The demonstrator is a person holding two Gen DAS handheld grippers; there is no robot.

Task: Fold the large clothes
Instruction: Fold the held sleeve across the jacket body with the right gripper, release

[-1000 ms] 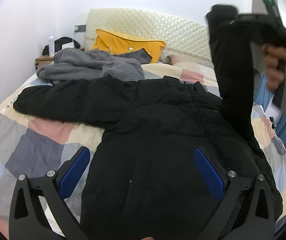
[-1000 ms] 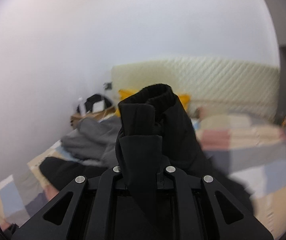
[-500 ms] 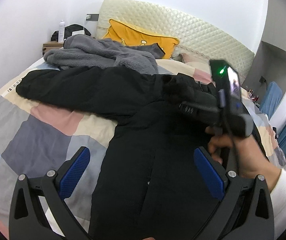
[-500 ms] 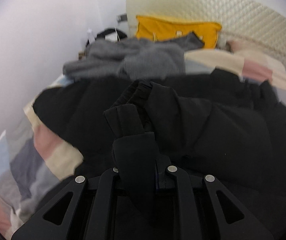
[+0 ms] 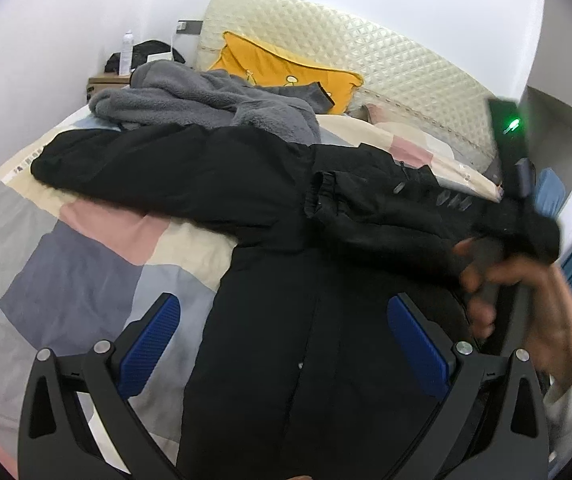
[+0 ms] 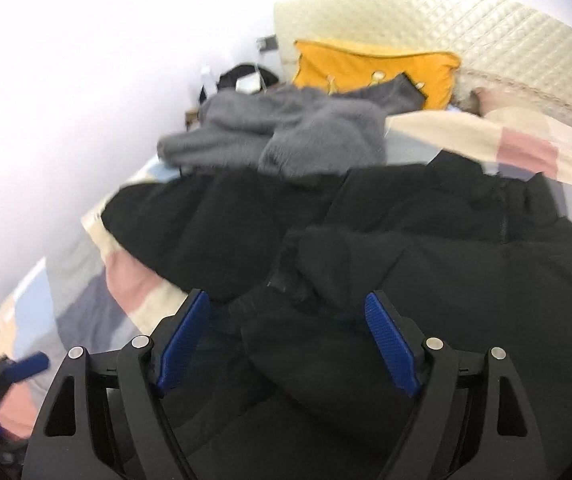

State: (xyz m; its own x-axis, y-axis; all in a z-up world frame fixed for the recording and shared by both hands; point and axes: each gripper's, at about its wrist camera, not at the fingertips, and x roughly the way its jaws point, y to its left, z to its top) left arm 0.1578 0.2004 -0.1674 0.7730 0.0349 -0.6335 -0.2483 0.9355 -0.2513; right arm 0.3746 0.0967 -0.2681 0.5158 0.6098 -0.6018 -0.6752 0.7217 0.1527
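Observation:
A large black jacket lies spread on the patchwork bed. Its one sleeve stretches out to the left. The other sleeve is folded across the chest with its cuff pointing left. My left gripper hovers open over the jacket's lower body, nothing between its blue pads. My right gripper is low over the folded sleeve; its jaws are opening, and the sleeve lies loose between them without the pads pressing it. A hand holds that gripper at the right of the left wrist view.
A rumpled grey fleece garment lies past the jacket, near a yellow pillow and a quilted cream headboard. A nightstand with a bottle stands at the far left corner. A white wall runs along the bed's left side.
The right gripper came down from high up with the sleeve, laid it across the jacket's chest and opened, letting the sleeve go. The left gripper stayed open over the lower jacket.

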